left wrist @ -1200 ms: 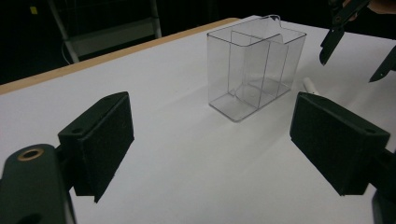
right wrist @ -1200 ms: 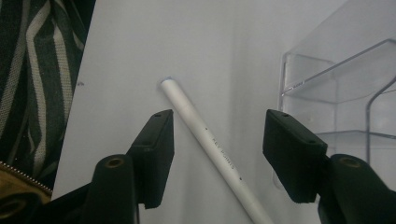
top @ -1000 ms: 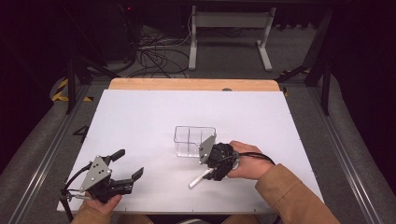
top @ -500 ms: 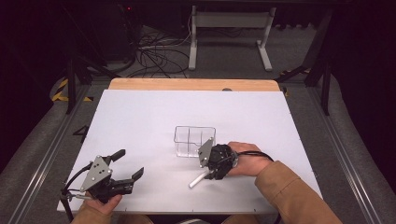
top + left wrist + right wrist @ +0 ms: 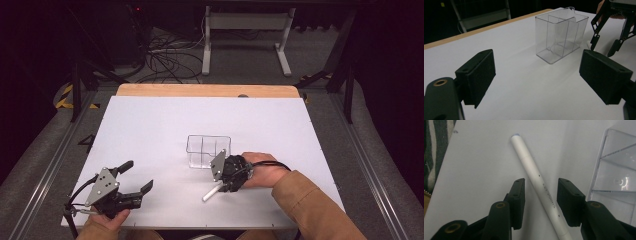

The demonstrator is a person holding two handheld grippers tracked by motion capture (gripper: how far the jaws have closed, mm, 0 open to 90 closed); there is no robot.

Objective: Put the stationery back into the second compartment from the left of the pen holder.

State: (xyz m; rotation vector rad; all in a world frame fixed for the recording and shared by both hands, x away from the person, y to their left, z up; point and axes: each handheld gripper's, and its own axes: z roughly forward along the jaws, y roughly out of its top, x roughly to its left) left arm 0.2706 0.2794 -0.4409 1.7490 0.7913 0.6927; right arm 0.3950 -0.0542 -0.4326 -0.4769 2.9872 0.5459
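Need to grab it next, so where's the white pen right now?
In the high view the white pen lies on the table, between the right gripper's open jaws, just in front of the clear organizer.

Black two-jaw left gripper (image 5: 136,176) and right gripper (image 5: 223,187), grey three-cornered plates on top, brass-ringed holes, black cables; tan sleeve (image 5: 320,210) on right arm

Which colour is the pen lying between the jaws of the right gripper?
The pen is white, with small dark lettering on its barrel. The right gripper view shows it best.
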